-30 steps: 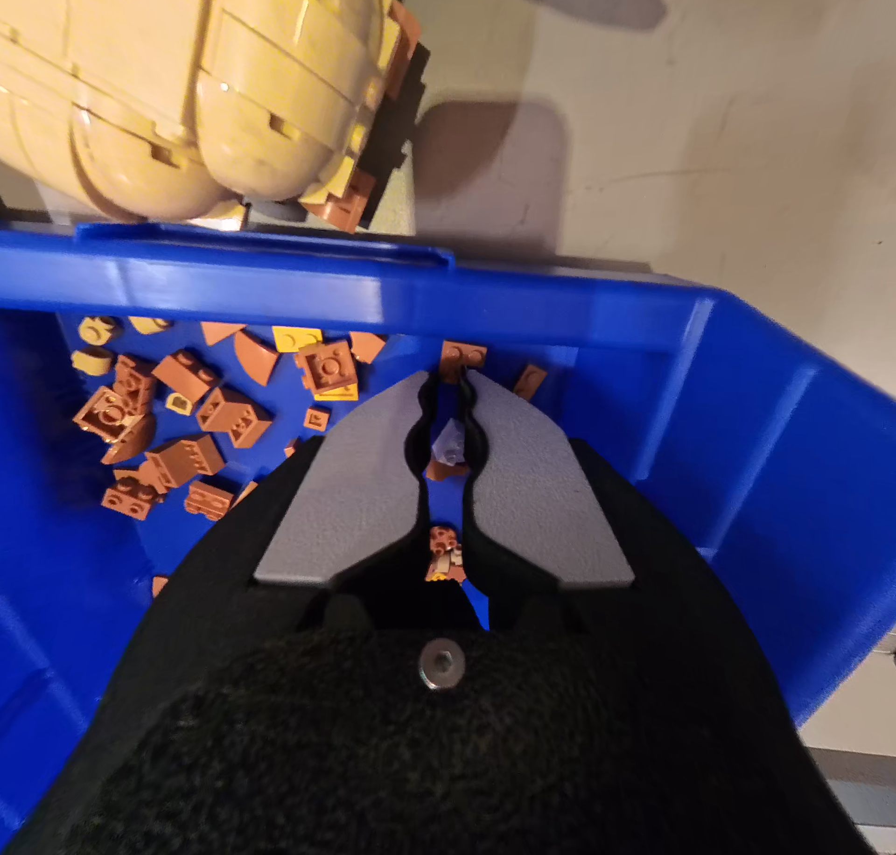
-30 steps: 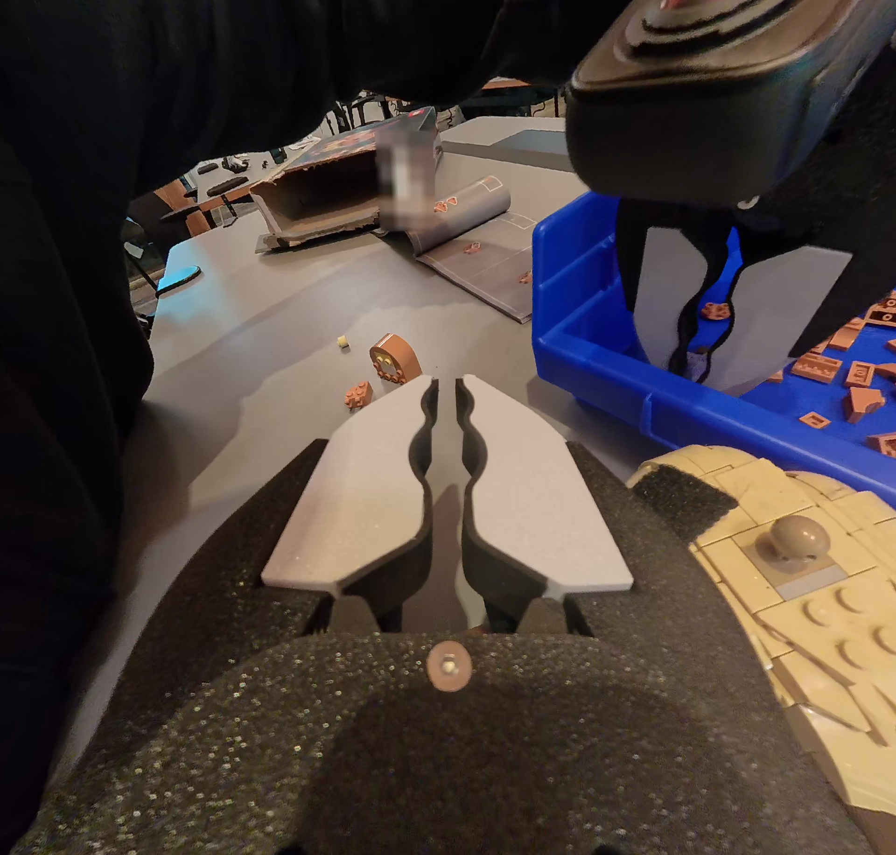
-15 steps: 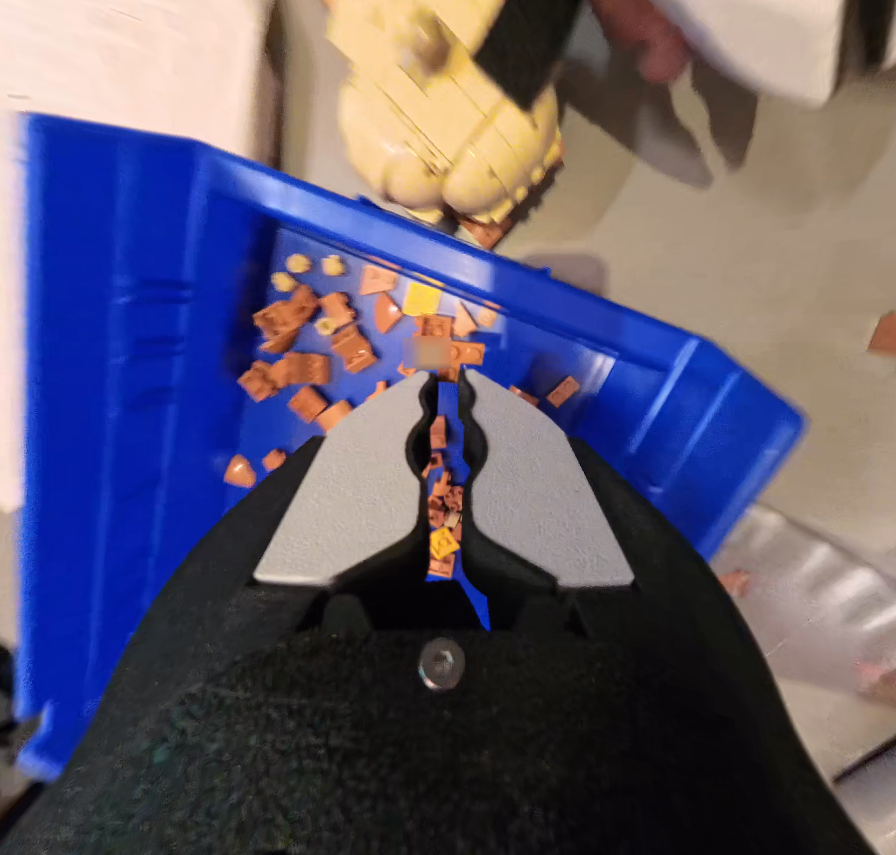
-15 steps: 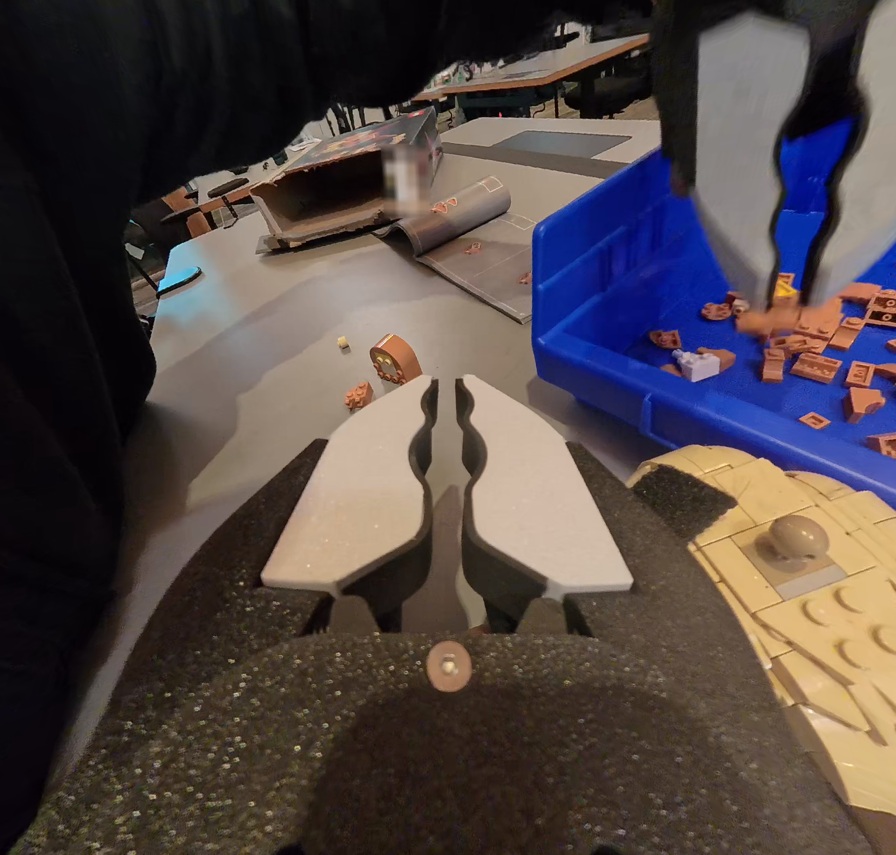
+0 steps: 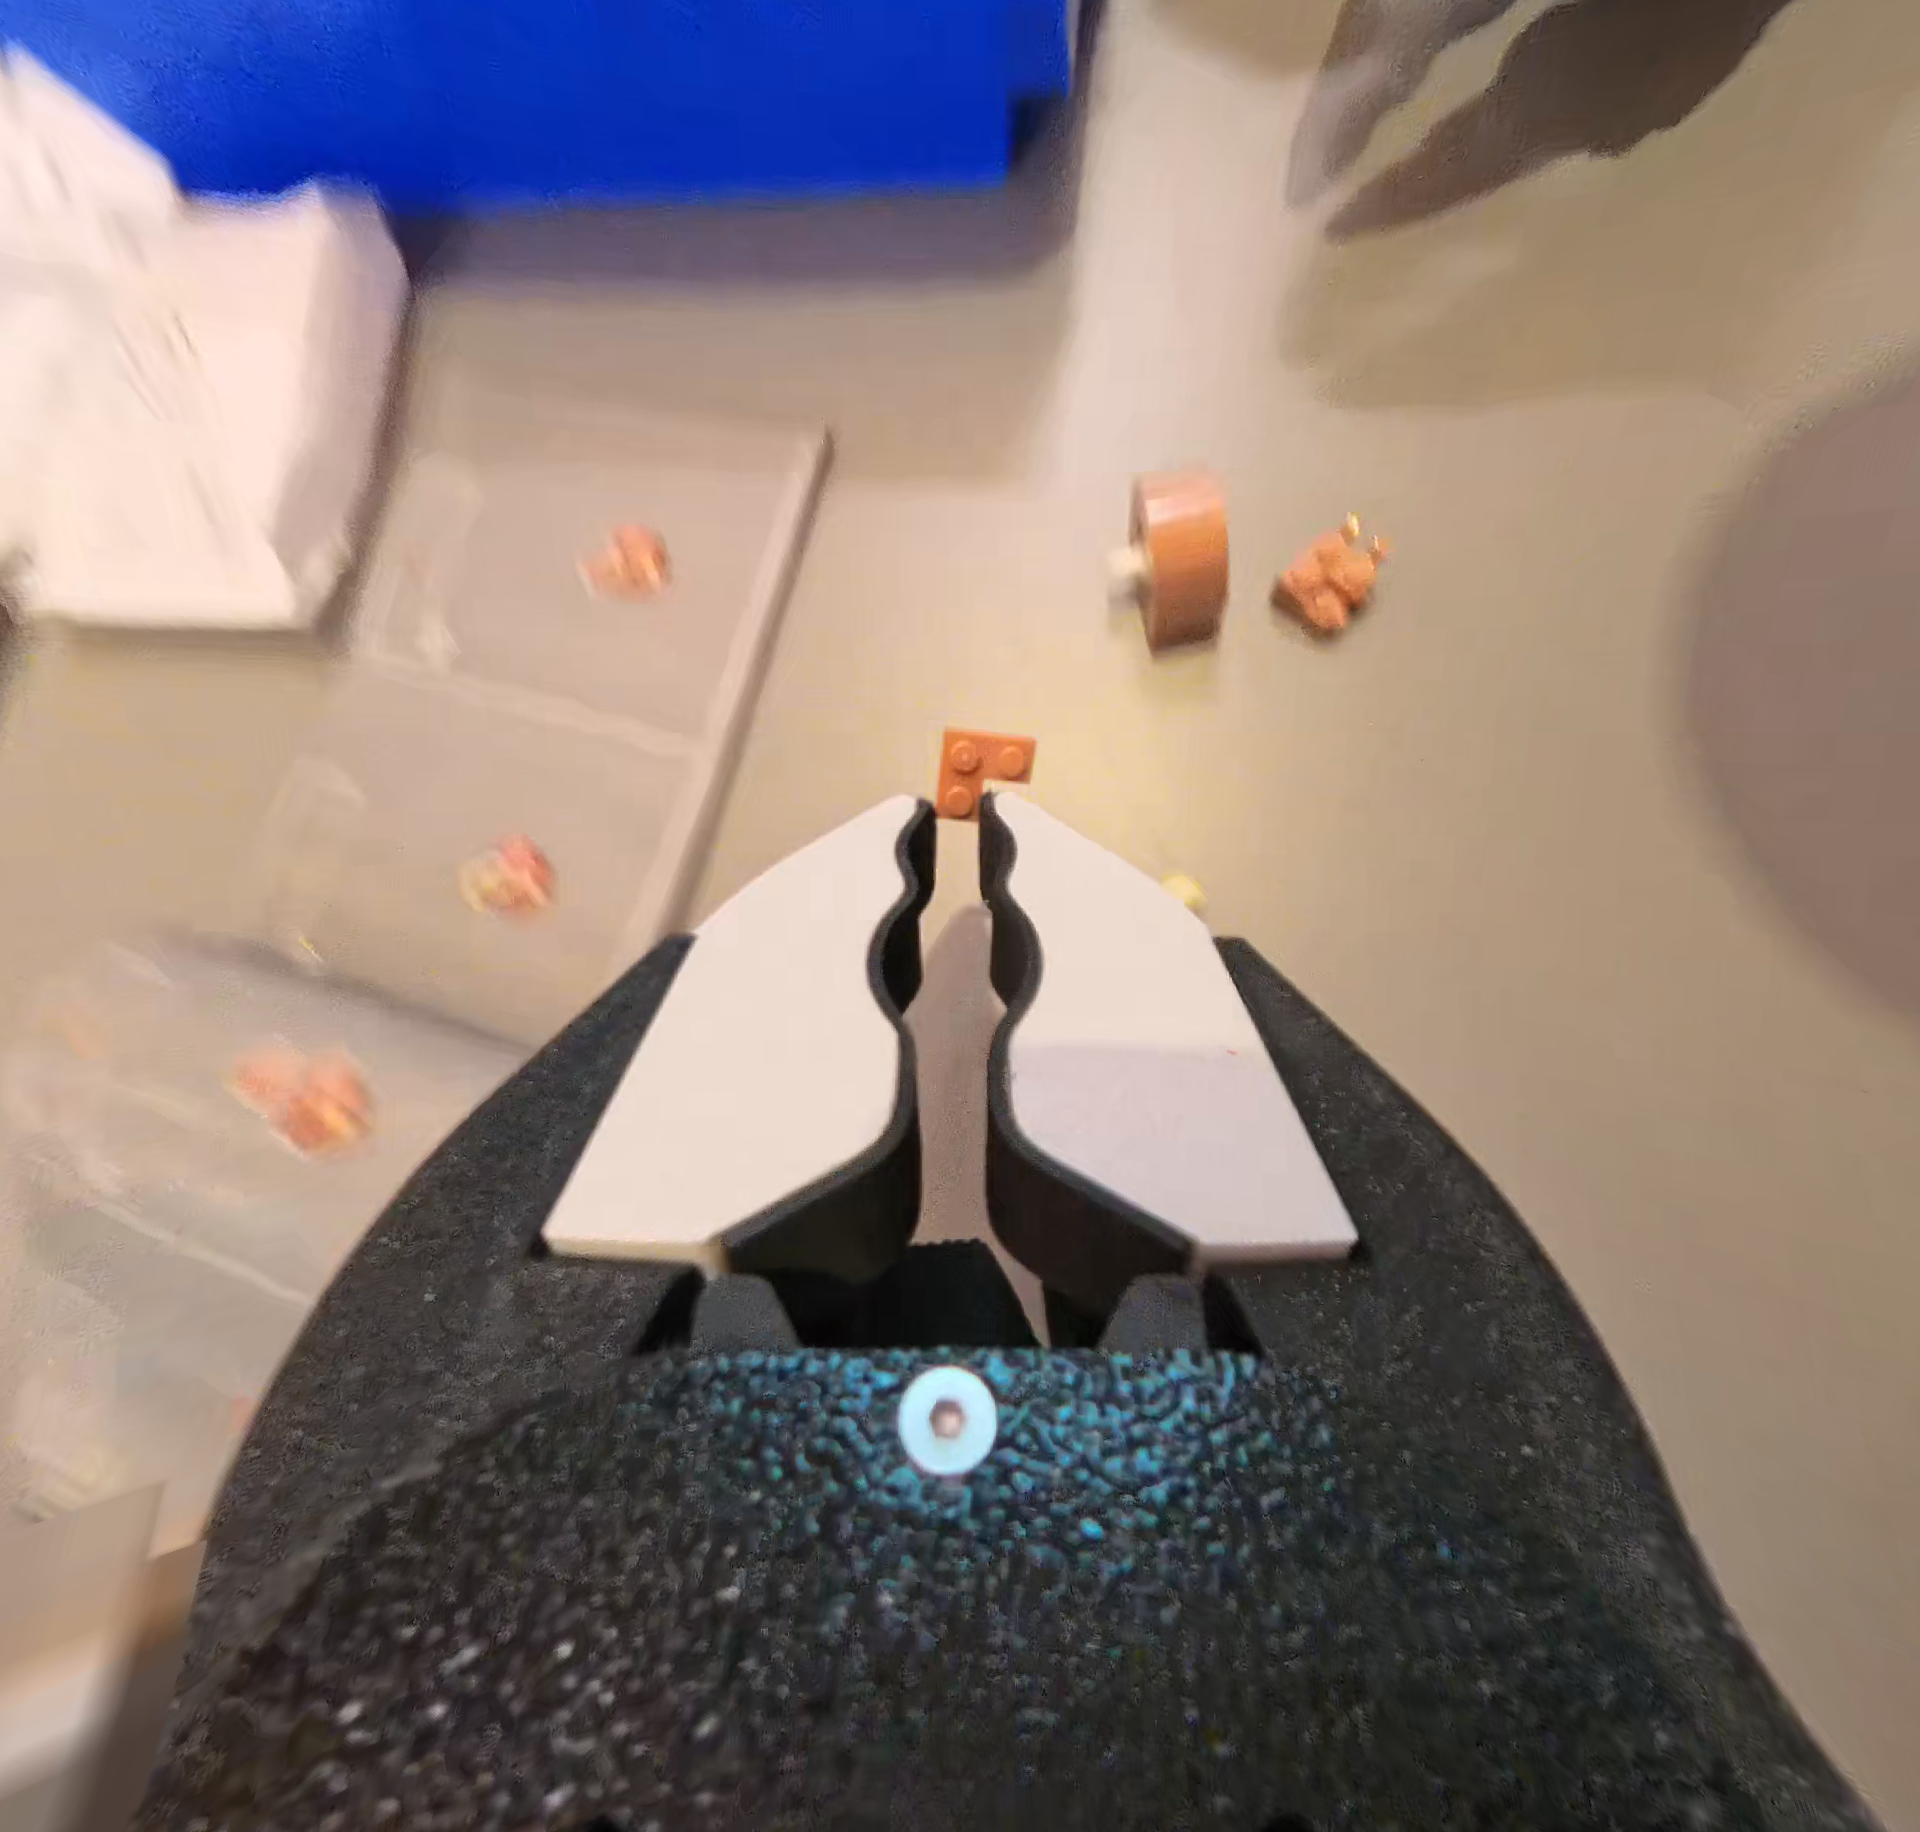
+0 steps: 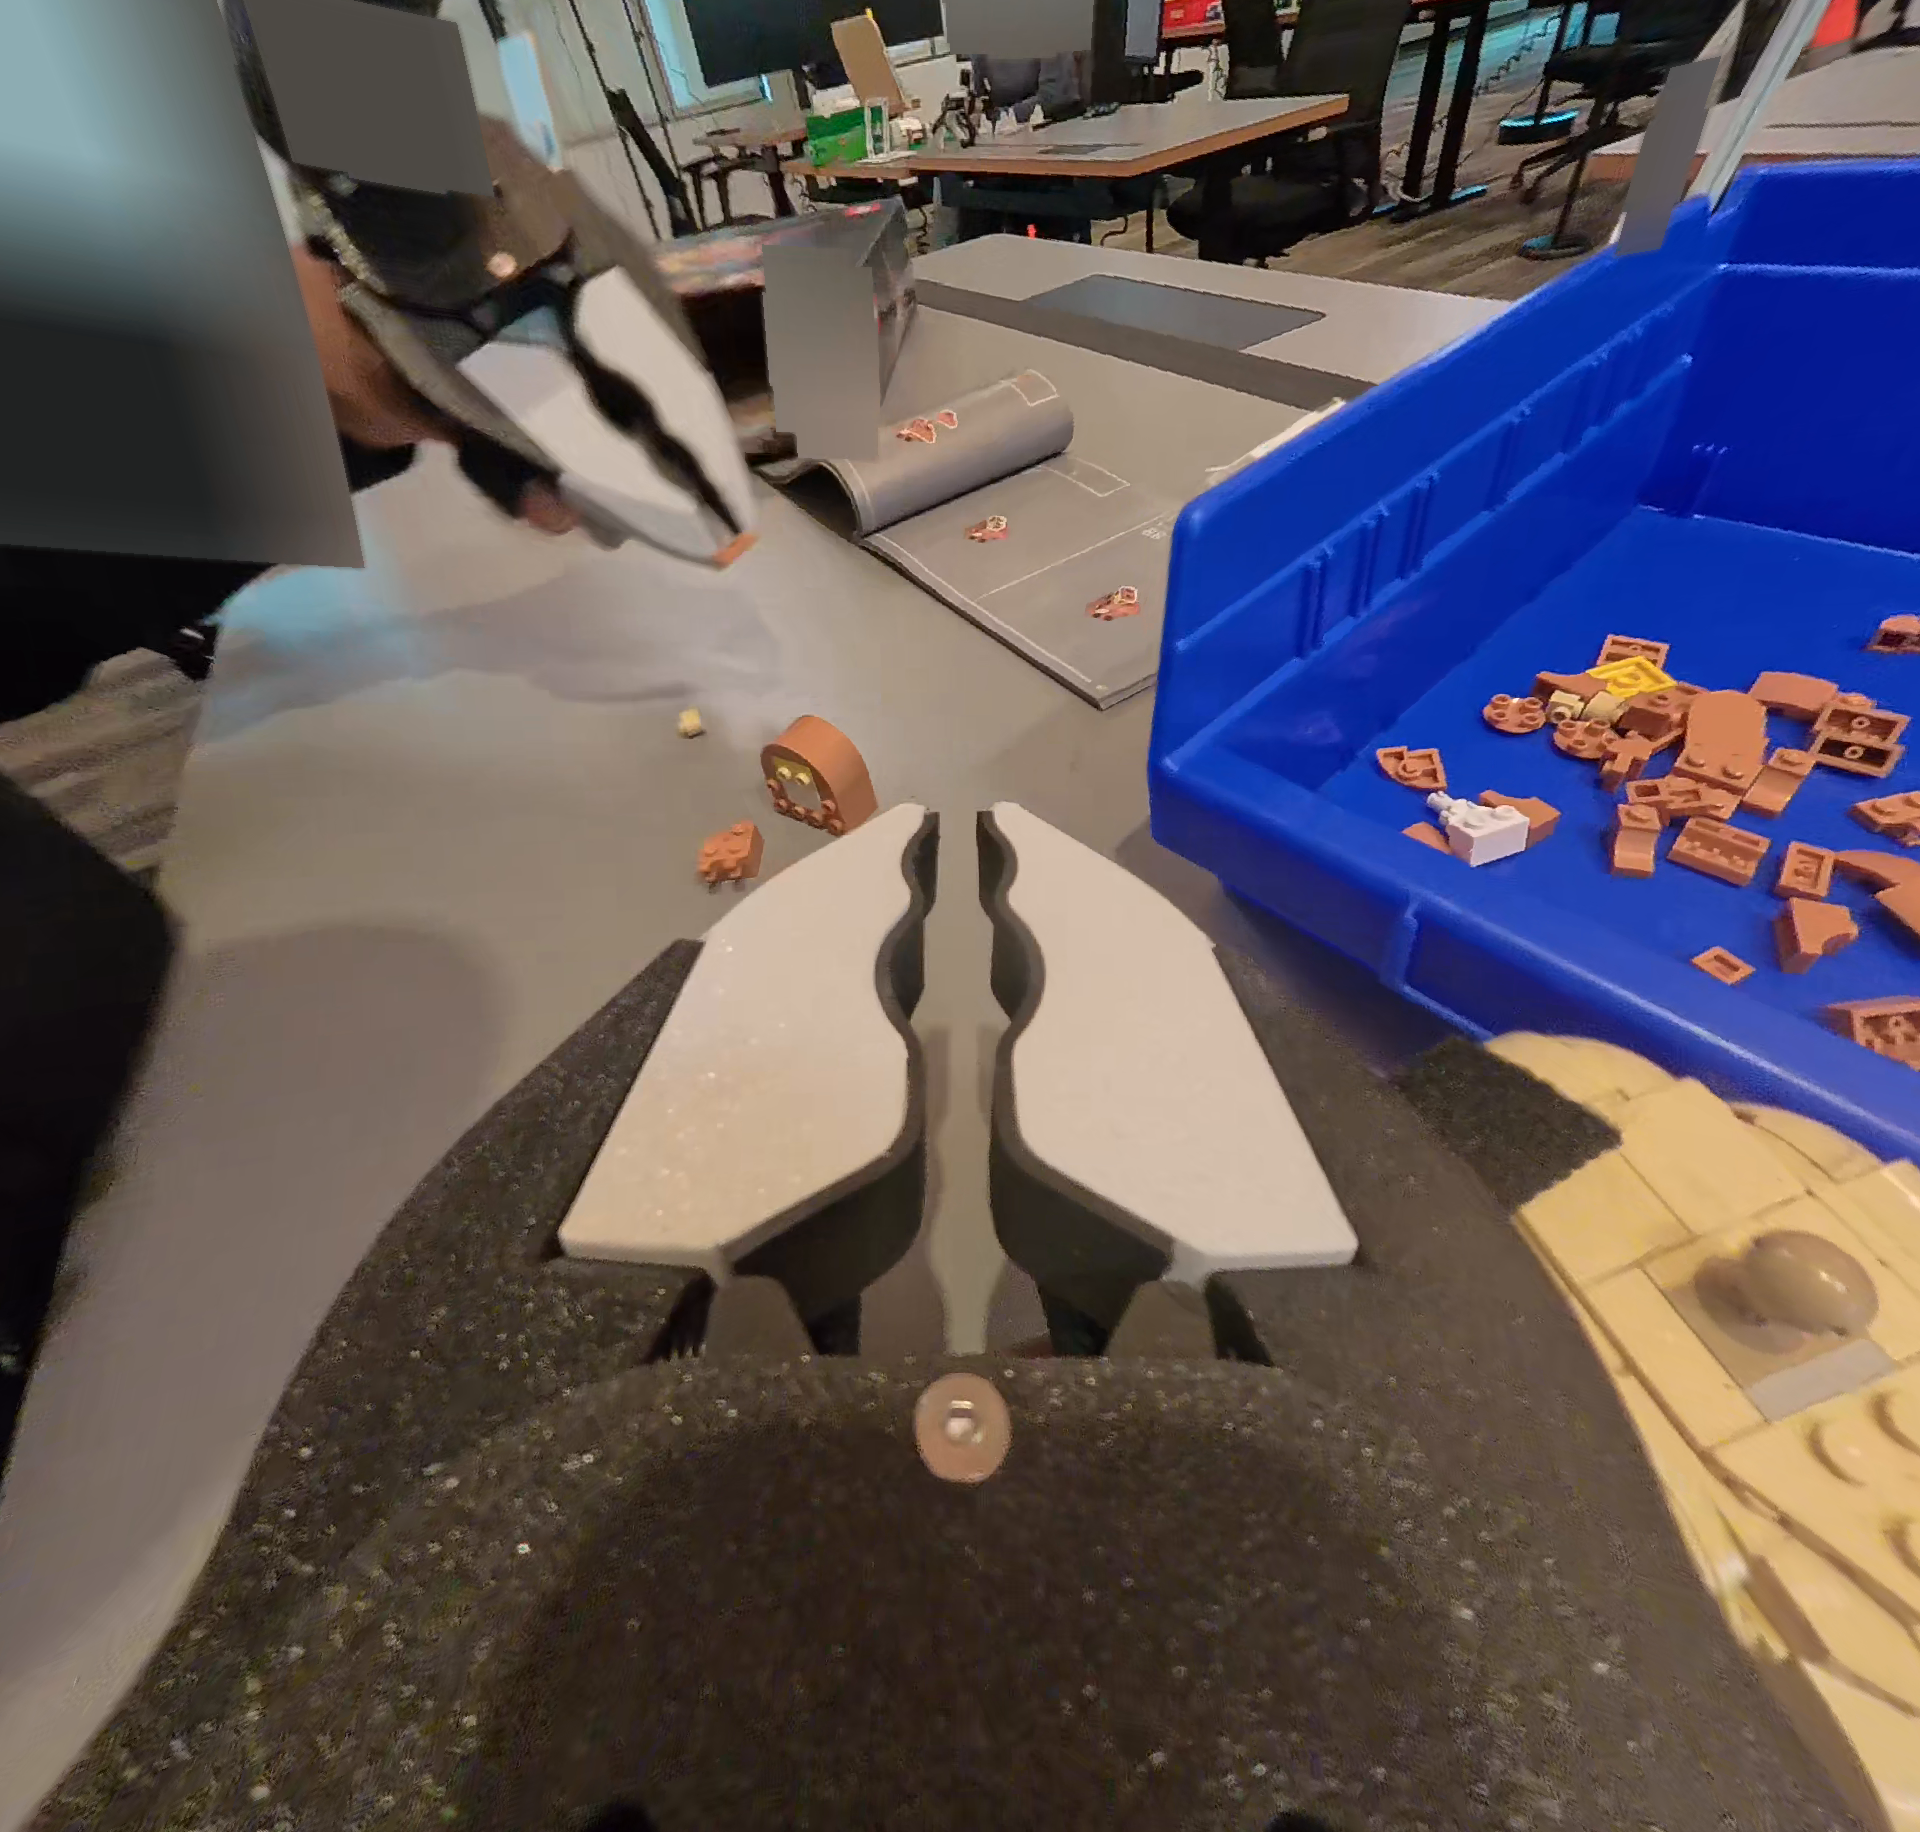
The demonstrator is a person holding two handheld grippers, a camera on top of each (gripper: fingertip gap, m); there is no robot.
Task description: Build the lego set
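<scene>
Setting: office room with rows of desks and chairs behind; grey desk [image 6: 436, 847] in front carries all items.
Left tongs [image 5: 958, 814]: nearly closed, both tips pinching one leg of a small brown L-shaped brick [image 5: 985, 768]; held in the air above the desk, seen in the right wrist view at upper left.
Right tongs [image 6: 957, 824]: narrow gap between the tips, nothing between them; low over the desk, just beside a tan brick model [image 6: 1714, 1367].
Blue bin [image 6: 1455, 577]: on the desk to the right, floor scattered with loose brown bricks [image 6: 1714, 774], one white brick [image 6: 1488, 830] and a few yellow ones.
Loose on desk: brown arch piece [image 6: 821, 772], small brown cluster [image 6: 730, 855], tiny tan stud [image 6: 690, 722].
Paper: open booklet [image 6: 997, 525] beyond, with a torn cardboard box [image 6: 727, 265] behind it.
Risk, grip: the L-shaped brick is caught by one end only, most of it sticking out past the tips; a jolt or quick swing could twist it loose.
Risk, view: left wrist view is blurred away from the tongs, so placement could be misjudged.
Risk, clutter: a dropped brick could land among look-alike brown pieces and be hard to pick out.
</scene>
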